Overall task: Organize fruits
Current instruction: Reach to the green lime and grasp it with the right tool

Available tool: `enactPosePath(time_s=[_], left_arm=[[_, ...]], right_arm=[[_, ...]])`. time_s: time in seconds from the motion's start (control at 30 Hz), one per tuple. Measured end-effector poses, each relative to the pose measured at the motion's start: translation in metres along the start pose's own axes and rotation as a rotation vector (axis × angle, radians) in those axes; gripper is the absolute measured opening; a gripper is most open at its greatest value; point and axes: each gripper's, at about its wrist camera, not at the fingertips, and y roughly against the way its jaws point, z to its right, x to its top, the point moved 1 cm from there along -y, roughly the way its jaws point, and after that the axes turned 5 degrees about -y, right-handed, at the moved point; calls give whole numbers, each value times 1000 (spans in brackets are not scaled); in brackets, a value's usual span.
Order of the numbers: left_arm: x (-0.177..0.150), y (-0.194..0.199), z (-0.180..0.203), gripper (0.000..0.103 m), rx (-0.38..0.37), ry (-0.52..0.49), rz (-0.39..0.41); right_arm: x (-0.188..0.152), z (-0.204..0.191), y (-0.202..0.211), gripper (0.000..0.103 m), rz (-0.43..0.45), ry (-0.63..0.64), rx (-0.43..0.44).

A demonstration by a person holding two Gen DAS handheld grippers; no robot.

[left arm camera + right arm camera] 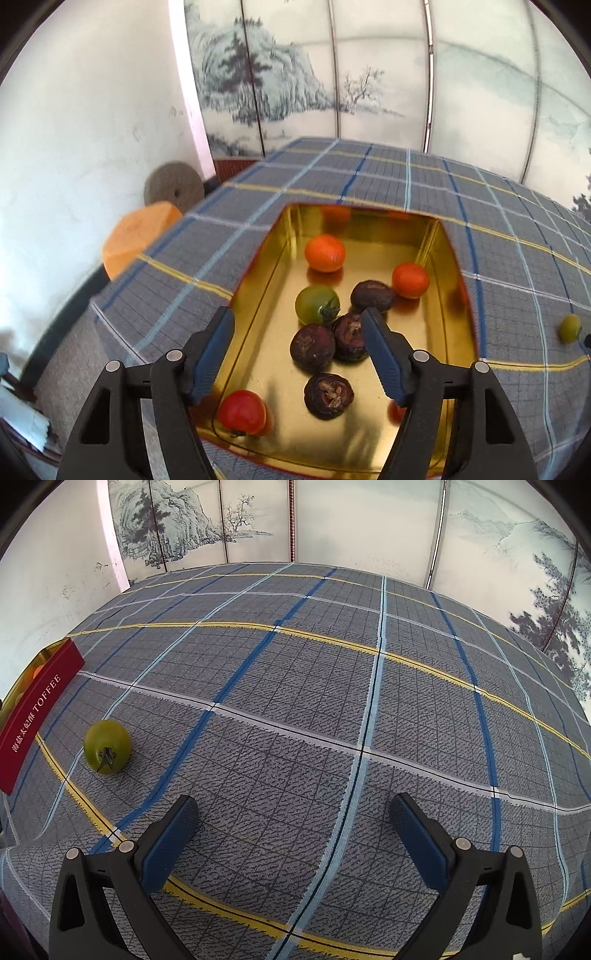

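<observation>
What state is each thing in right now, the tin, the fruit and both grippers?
Tin: open, lidless, holding fruit.
Fruit in tin: eight pieces, loose on the floor.
Green tomato: out on the tablecloth, beside the tin.
Left gripper: open, empty, over the tin.
Right gripper: open, empty.

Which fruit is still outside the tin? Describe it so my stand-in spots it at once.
Find the red-sided toffee tin on the plaid tablecloth. Beside that wall, alone on the cloth, lies a green tomato. Its twin, the other green tomato, sits inside the tin among other fruit.
</observation>
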Motion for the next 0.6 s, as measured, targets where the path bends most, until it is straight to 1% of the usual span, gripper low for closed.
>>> enactPosePath(time_s=[0.07,0.2,0.27,0.3,0.37,0.4,0.43,0.47,0.57,0.6], left_arm=[[-1,13,4,72,-33,-7,23],[-10,47,16,72,-61,-35,90],[-16,60,21,72,-76,-45,110],[-19,67,22,72,-89,-49,116],[-26,80,27,72,-98,-70,128],[-29,84,28,72,-97,-80,130],[-32,89,30,72,-103,-91,129],[-34,92,32,72,-114,-103,123],[-39,102,32,72,-114,-112,132],[-39,103,32,72,-114,-111,134]], right_arm=[[0,0,0,103,0,0,0],[0,1,1,103,6,-6,7],[0,4,6,103,32,-18,23],[-1,4,14,103,71,-29,47],[-1,-1,29,103,122,-50,163],[-1,-9,35,102,135,-35,212],[-1,-17,39,102,143,-11,236],[0,-32,43,102,151,44,262],[0,-71,45,102,143,168,307],[1,-84,43,101,139,208,310]])
